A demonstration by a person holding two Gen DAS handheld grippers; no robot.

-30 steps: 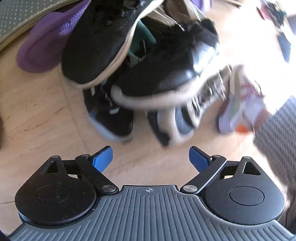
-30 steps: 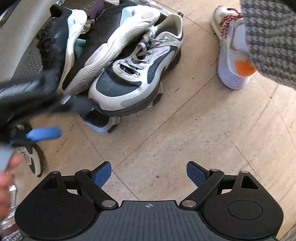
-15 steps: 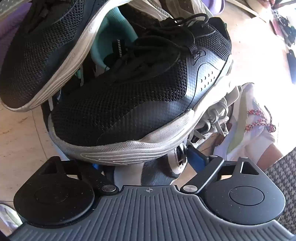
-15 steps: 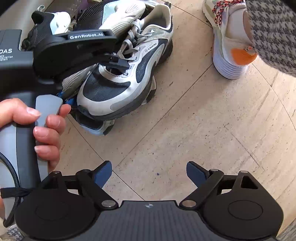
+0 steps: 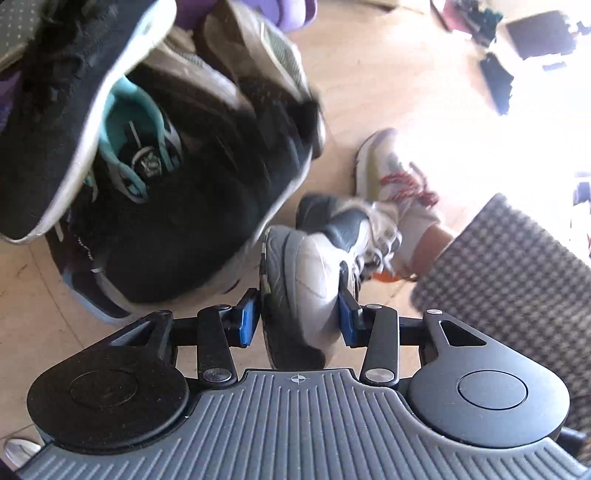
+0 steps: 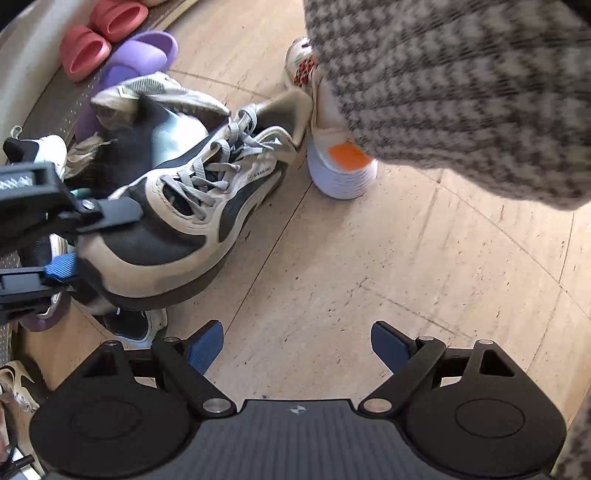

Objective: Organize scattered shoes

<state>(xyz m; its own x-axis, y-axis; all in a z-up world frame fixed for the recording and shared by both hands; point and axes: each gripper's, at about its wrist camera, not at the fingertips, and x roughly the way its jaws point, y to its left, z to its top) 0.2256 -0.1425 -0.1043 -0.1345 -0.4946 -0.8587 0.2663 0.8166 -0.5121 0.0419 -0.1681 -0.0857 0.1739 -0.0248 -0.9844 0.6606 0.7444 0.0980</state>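
Floor (image 6: 424, 258): we see pale stone tile, carrying every shoe here, with a grey mat (image 6: 44, 107) curving along its far left edge.
Trouser leg (image 6: 461, 92): a houndstooth leg fills the top right of our right wrist view, coming down over the worn sneaker.
Shoe pile (image 5: 155, 192): we're looking at black mesh trainers heaped on each other at the left of the floor, one with a teal lining showing; all blurred, so we can't sort pairs.
Grey-and-white sneaker (image 6: 184, 221): here it is, the task's shoe, toe toward us, tilted against the pile with its heel near the worn sneaker; we can't tell whether it's clear of the floor.
Worn sneaker (image 6: 332, 162): white with an orange heel patch and red-flecked laces, on the person's foot, just beside the gripped sneaker's heel.
Slippers: a purple slide (image 6: 140, 55) and two red ones (image 6: 99, 33) sit on the mat at the far left corner.
Left gripper (image 5: 299, 319): our blue pads are clamped on the toe of the grey-and-white sneaker, sole against one pad, upper against the other.
Right gripper (image 6: 297, 343): jaws spread wide, nothing between them, hovering over bare tile near the sneaker.
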